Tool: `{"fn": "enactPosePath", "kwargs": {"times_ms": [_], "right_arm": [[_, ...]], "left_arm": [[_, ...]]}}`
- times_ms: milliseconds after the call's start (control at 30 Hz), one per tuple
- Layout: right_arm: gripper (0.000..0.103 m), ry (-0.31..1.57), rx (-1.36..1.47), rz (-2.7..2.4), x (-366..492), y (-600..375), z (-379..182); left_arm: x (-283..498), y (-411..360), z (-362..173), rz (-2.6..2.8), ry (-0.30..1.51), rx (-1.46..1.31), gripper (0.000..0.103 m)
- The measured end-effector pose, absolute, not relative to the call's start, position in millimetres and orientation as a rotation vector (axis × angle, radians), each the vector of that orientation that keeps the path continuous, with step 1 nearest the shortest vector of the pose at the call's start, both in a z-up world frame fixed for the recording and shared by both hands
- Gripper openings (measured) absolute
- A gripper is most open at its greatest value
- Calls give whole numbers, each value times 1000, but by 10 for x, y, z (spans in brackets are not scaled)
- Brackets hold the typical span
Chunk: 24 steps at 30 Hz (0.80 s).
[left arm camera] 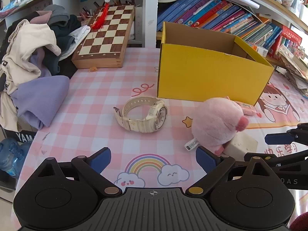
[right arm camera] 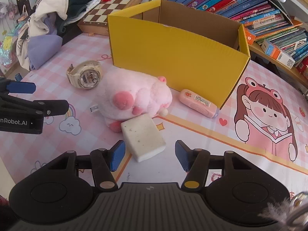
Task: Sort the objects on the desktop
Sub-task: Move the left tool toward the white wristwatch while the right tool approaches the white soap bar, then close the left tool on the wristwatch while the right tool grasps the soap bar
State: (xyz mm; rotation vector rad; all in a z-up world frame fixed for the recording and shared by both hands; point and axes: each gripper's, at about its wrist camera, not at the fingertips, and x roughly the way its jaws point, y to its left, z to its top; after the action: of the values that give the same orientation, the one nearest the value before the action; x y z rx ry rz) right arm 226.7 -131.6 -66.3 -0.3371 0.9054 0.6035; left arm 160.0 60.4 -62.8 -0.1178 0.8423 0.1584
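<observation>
tabletop [left arm camera: 92,104]: covered in a pink and white checked cloth with rainbow, cloud and cartoon girl prints
chessboard [left arm camera: 105,36]: wooden folding case, lying at the back left, propped at a tilt
red tassel [left arm camera: 101,17]: hangs down over the chessboard
clothes pile [left arm camera: 36,53]: cream, lilac, grey and dark garments heaped at the left edge
books [left arm camera: 221,15]: a leaning row on the shelf behind
water bottles [left arm camera: 11,154]: blue, below the tabletop's left edge
</observation>
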Motion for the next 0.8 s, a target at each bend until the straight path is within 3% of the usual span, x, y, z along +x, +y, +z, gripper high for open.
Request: {"fn": "enactPosePath", "kwargs": {"times_ms": [333,800], "right_arm": [[49,928,-339,662,2428,-1278,-731],[48,940,-343,734,2521,-1251,-799]], "left_arm": [[1836,637,-641,173,824,-97,83],[2142,617,-716,189,840,-44,81]]}}
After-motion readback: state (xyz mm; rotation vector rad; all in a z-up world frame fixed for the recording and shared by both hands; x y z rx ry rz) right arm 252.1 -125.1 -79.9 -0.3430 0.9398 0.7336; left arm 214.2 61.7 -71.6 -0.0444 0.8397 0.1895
